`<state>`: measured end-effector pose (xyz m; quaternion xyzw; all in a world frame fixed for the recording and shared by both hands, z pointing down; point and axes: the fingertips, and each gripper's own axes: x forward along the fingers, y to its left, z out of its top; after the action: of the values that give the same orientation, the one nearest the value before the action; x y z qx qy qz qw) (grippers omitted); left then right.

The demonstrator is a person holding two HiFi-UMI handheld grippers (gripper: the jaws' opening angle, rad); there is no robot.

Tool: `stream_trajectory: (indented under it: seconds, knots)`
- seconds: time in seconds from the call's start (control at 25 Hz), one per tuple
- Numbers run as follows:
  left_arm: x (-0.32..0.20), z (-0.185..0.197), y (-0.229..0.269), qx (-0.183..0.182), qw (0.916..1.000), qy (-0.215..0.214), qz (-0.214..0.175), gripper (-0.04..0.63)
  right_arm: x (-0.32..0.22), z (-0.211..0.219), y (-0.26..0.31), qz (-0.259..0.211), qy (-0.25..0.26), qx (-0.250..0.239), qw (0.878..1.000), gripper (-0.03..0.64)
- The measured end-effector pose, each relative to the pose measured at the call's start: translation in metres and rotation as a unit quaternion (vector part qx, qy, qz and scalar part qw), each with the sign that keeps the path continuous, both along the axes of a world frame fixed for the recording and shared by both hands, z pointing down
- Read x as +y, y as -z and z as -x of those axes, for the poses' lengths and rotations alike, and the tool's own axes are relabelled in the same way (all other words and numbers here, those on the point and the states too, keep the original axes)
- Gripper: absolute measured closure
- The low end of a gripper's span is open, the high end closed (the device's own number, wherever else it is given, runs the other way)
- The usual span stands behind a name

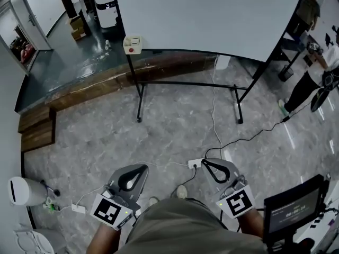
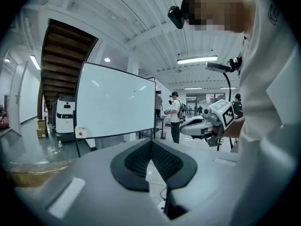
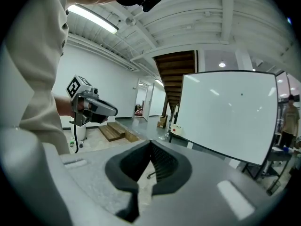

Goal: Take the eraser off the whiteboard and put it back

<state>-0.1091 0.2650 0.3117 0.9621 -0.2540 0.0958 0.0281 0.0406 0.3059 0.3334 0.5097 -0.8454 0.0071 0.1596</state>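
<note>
Your pale grey left tool (image 1: pixel 141 168) and pale grey right tool (image 1: pixel 206 163) both have black ribbed pads (image 2: pixel 141 161), and each carries a white marker cube (image 1: pixel 111 211) patterned with black squares. Ahead of you, the plain white whiteboard (image 1: pixel 212 15) sits in a thin black frame on black legs. The cream block eraser (image 1: pixel 132 44) at its lower left corner shows 1 red spot. The stone floor (image 1: pixel 175 131) is grey with paler marbled veins, crossed by a white cable (image 1: pixel 213 105) and a black cable (image 1: pixel 254 134). A brown wooden step (image 1: pixel 100 86) edges a darker, glossy blue-grey floor (image 1: pixel 69 67). Your trousers (image 1: pixel 190 226) are khaki.
</note>
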Motion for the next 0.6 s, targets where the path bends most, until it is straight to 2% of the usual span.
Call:
stream_trajectory:
  seconds: [0.28,0.6]
  knots:
    - [0.031,0.049,-0.004,-0.004,0.9999,-0.002,0.014,0.589,0.022,0.059,0.003,-0.001,0.018,0.007,1.0,0.614]
    - [0.043,0.102,-0.01,0.001,0.9999,0.0,0.017,0.589,0.03,0.114,0.0,0.005,0.027,0.011,1.0,0.614]
